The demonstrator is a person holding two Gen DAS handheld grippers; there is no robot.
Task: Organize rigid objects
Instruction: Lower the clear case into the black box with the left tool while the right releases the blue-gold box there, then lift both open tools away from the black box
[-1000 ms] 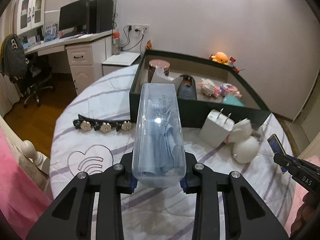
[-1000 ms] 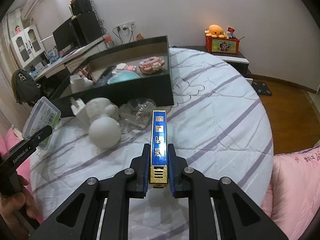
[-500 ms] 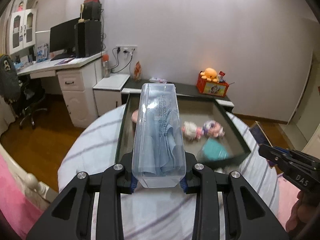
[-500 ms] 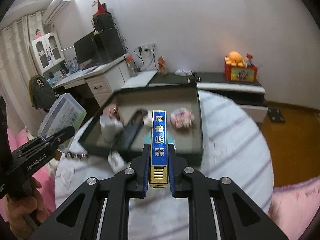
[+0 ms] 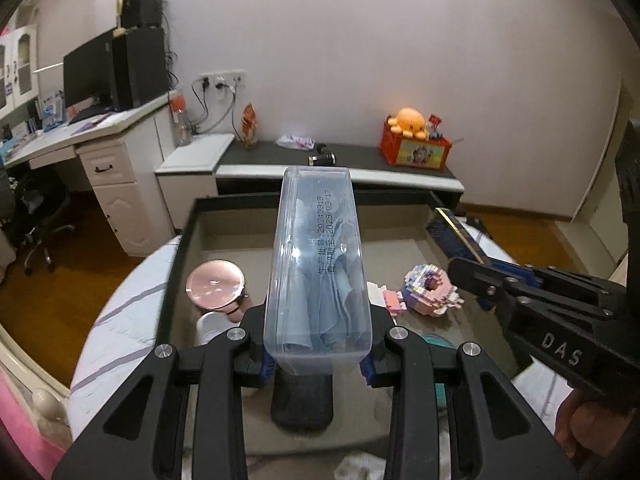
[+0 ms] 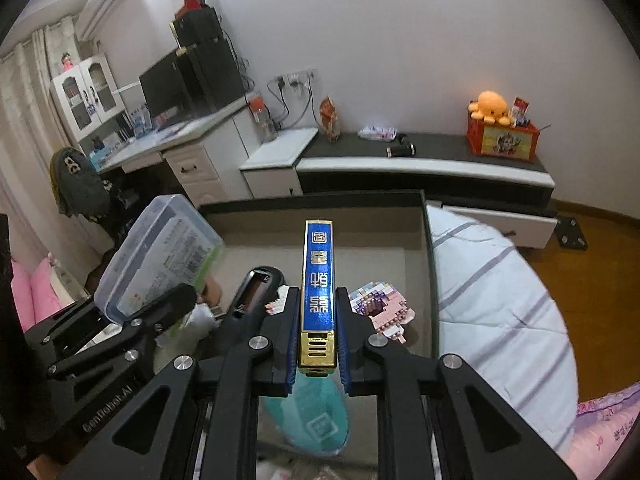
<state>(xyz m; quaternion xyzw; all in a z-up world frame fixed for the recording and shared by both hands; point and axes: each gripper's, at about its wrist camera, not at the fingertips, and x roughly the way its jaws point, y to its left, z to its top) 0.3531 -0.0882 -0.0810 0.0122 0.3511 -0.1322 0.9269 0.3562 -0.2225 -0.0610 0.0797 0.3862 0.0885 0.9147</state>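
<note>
My left gripper [image 5: 318, 364] is shut on a clear plastic box [image 5: 318, 268] with blue cloth inside and holds it above the dark open storage box [image 5: 224, 202]. My right gripper [image 6: 318, 360] is shut on a slim blue and gold box [image 6: 318, 280], also held above the storage box [image 6: 312, 198]. Each gripper shows in the other's view, the right one [image 5: 472, 264] on the right and the left one [image 6: 176, 300] on the left. Inside the storage box lie a pink block toy [image 5: 430, 292], a pink-lidded jar [image 5: 215, 282], a black device [image 6: 256, 290] and a teal item [image 6: 320, 412].
The storage box sits on a round table with a white striped cover [image 6: 500, 300]. Behind it stand a low cabinet [image 5: 360, 160] with an orange plush toy [image 5: 410, 120], and a white desk [image 5: 100, 148] with a monitor. Pink bedding [image 6: 604, 432] lies at the right.
Both grippers have moved forward and up from the near side of the table to above the storage box, each keeping its grip. The white items on the table have dropped out of sight.
</note>
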